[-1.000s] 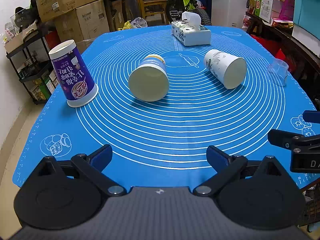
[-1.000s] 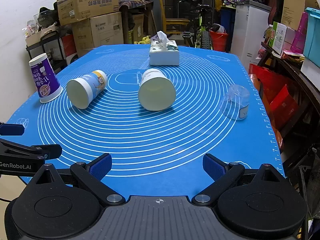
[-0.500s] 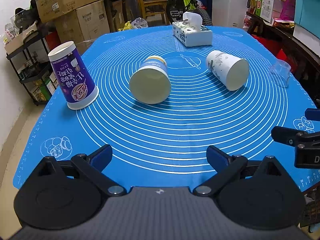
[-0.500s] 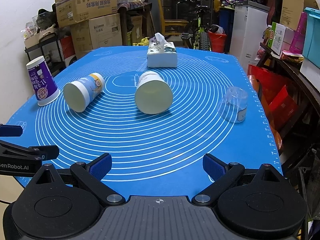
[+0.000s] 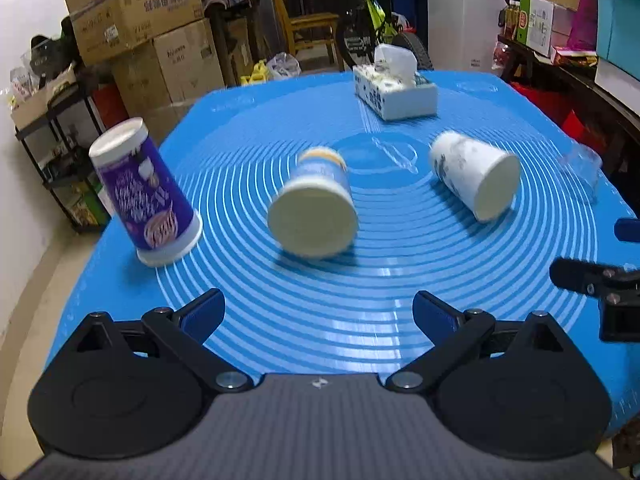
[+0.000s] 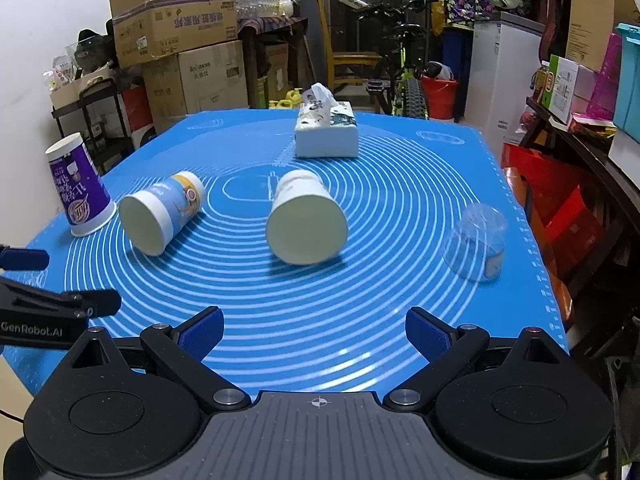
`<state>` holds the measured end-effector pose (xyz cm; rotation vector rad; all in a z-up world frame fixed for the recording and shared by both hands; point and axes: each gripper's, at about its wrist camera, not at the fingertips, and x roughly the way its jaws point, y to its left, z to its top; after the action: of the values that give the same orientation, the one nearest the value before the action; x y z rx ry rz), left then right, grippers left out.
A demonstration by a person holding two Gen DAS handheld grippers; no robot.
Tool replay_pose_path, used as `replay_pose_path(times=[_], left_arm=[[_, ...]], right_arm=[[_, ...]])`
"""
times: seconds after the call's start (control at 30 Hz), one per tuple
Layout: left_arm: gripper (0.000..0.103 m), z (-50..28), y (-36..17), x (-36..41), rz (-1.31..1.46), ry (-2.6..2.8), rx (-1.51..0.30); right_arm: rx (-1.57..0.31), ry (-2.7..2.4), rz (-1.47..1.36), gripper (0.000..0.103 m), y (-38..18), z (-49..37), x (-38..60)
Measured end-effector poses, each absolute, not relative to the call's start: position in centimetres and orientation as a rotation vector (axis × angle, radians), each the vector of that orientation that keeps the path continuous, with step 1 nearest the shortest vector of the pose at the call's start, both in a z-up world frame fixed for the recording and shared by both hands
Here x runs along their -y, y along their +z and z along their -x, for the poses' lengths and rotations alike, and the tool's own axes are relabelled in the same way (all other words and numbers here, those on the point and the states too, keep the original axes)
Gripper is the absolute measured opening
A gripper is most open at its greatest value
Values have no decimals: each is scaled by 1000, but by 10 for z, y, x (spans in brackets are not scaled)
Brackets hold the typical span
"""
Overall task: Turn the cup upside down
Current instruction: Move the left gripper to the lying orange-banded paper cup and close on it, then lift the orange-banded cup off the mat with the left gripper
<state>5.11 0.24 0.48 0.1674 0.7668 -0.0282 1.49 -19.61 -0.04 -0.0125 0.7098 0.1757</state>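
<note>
A blue and yellow paper cup (image 5: pixel 316 204) (image 6: pixel 164 216) lies on its side on the blue mat, mouth toward me. A white patterned cup (image 5: pixel 476 174) (image 6: pixel 306 218) lies on its side to its right. A purple cup (image 5: pixel 146 192) (image 6: pixel 78 190) stands upside down at the left. A clear plastic cup (image 6: pixel 476 240) (image 5: pixel 580 164) sits at the right. My left gripper (image 5: pixel 319 312) is open and empty, short of the blue cup. My right gripper (image 6: pixel 314 332) is open and empty, short of the white cup.
A tissue box (image 5: pixel 394 88) (image 6: pixel 326 132) stands at the far side of the mat (image 5: pixel 360 300). Cardboard boxes (image 6: pixel 176 28), a shelf rack (image 5: pixel 60 152), a bicycle and a white fridge (image 6: pixel 504 76) surround the table. The mat's right edge drops off near red bags (image 6: pixel 560 208).
Both grippers have moved forward toward the cups, so the cups look larger and nearer. The cups have not moved. Both jaws stay open.
</note>
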Motion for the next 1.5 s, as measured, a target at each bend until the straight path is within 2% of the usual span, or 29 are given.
replay_pose_path(times=[0.2, 0.6, 0.67, 0.7, 0.77, 0.8, 0.97, 1.27, 1.5], left_arm=[[99, -91, 9, 1, -185, -25, -722], [98, -167, -19, 6, -192, -29, -804], [90, -173, -26, 3, -176, -38, -837], [79, -175, -28, 1, -164, -48, -856], [71, -174, -30, 0, -166, -46, -861], [63, -171, -29, 0, -180, -42, -853], [62, -162, -20, -1, -161, -66, -866], [62, -99, 3, 15, -149, -130, -873], [62, -65, -13, 33, -102, -169, -949]], right_arm=[[-705, 177, -1, 97, -2, -36, 198], [-701, 165, -18, 97, -9, -71, 205], [-704, 167, -19, 97, -11, -73, 205], [-706, 168, -18, 97, -13, -74, 204], [-711, 171, -16, 97, -15, -75, 203], [-714, 170, -15, 97, -16, -76, 203], [-716, 169, -23, 97, -15, -73, 205], [-699, 169, -22, 97, -3, -53, 206], [-731, 161, -29, 97, -7, -33, 210]])
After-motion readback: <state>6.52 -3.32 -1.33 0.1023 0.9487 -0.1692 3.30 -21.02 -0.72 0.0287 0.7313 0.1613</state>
